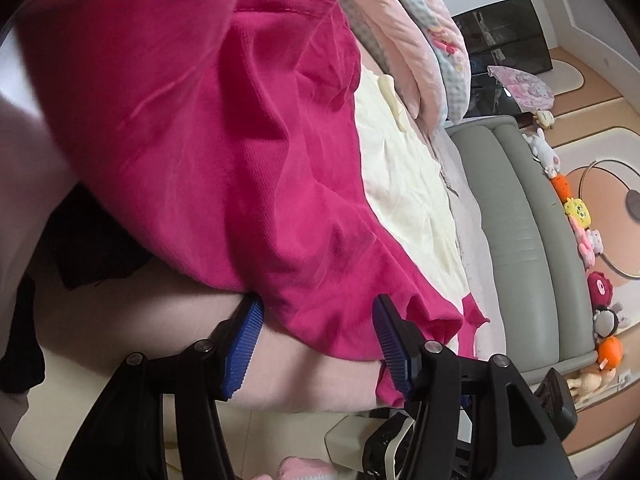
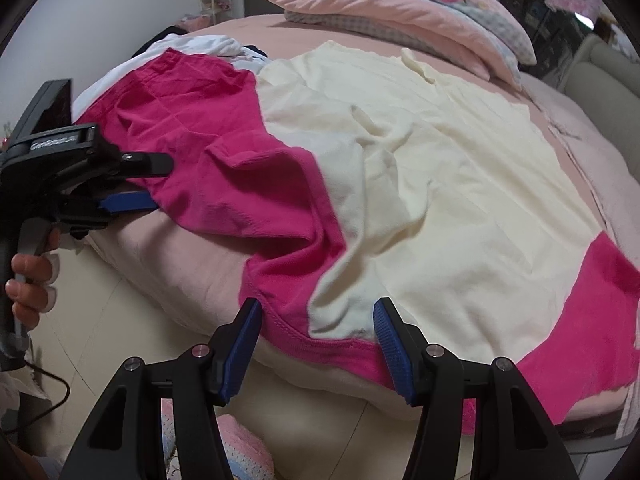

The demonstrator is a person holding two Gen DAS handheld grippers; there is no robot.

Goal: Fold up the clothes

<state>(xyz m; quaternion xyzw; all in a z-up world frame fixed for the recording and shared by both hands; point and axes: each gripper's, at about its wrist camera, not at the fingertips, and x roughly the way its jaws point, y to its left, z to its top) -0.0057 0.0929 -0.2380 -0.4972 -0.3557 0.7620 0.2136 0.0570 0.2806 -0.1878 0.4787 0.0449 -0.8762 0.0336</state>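
The pink shirt (image 1: 224, 152) fills the left wrist view ahead of the jaws, blurred at the top and cut off by the upper edge; it hides most of the cream shirt (image 1: 404, 184) beyond. A dark garment (image 1: 92, 240) left of the jaws is too shadowed to identify. In the right wrist view, the left gripper (image 2: 154, 184) has its tips buried under pink cloth.

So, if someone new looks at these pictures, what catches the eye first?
First, the magenta garment spread over the pink bed, with a cream garment lying on top of it. Next, the open right gripper at the magenta hem, and the left gripper at the garment's left edge.
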